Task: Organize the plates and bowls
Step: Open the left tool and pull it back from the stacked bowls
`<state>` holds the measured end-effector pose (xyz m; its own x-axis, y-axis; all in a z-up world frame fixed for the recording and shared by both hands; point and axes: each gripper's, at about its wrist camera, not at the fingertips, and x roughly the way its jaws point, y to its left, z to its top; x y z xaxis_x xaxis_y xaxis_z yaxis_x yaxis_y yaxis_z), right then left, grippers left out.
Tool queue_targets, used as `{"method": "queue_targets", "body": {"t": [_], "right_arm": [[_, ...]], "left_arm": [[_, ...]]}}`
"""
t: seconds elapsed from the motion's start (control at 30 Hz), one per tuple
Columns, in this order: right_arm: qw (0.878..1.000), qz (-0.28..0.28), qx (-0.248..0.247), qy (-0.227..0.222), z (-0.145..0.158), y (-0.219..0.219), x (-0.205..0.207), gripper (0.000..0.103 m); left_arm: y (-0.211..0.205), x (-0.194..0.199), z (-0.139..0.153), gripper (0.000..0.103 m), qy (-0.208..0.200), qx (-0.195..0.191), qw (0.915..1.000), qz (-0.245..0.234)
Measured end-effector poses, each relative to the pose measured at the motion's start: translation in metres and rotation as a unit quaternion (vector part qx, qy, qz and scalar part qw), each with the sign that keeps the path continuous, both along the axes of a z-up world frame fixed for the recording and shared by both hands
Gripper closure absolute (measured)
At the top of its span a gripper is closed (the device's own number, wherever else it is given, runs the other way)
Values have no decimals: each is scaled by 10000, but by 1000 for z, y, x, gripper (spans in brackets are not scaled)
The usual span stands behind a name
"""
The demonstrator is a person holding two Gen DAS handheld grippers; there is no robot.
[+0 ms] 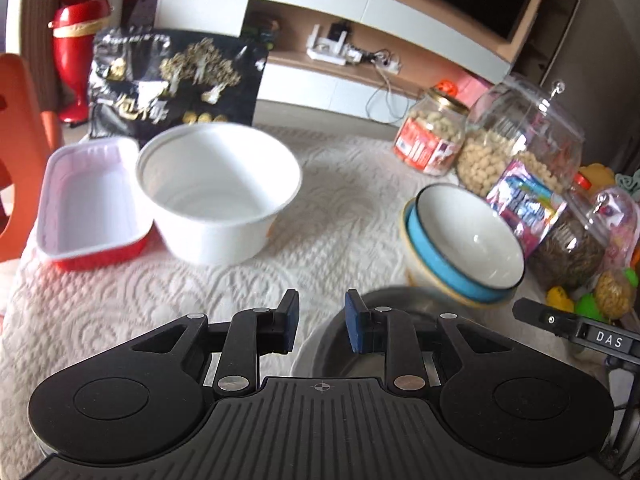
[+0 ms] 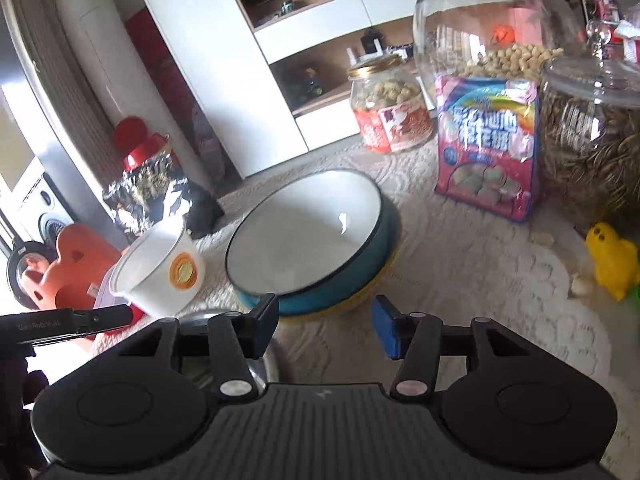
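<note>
Left gripper [image 1: 322,322]: jaws a narrow gap apart, nothing between the pads. Right gripper [image 2: 325,330]: jaws parted wider, also empty. Both hover above the table, tilted down.

Landmark: the blue bowl [image 1: 466,242], white inside. It sits nested in a cream bowl [image 1: 416,268], the pair tilted and blurred in both views, so we cannot tell whether they rest flat on the cloth [image 1: 340,208].

Just near-side of the blue bowl, under the left gripper, lies a steel bowl [image 1: 344,356]. Well to its left stands a white tub [image 1: 218,192], touching a red tray [image 1: 94,204] further left. Behind and right of the blue bowl: jars [image 1: 434,136] and a pink bag [image 2: 486,146].

We judge the next step to be gathering another bowl into the stack. To do it well: open the jaws clear of the rim before descending, grip one wall only, lift straight, and keep away from the jars.
</note>
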<state>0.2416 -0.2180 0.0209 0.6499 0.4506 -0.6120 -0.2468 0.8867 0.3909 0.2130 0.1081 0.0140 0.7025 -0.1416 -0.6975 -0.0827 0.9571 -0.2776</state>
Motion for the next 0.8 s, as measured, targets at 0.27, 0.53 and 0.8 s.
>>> {"method": "queue_targets", "body": {"t": [0.27,0.53,0.8], "right_arm": [[9968,289,-526,522,-33,42,-18,51],[9934,587,-477,858,-46,59,-18,50],[9923,699,-668,769,-44,68,-22,48]], "left_arm": [[18,-26,-18,63,85,-348,9992,165],[17,-24,-30,65,544,-685,9962,46],[10,-14,-50,68,796,-850,9930,-178]]}}
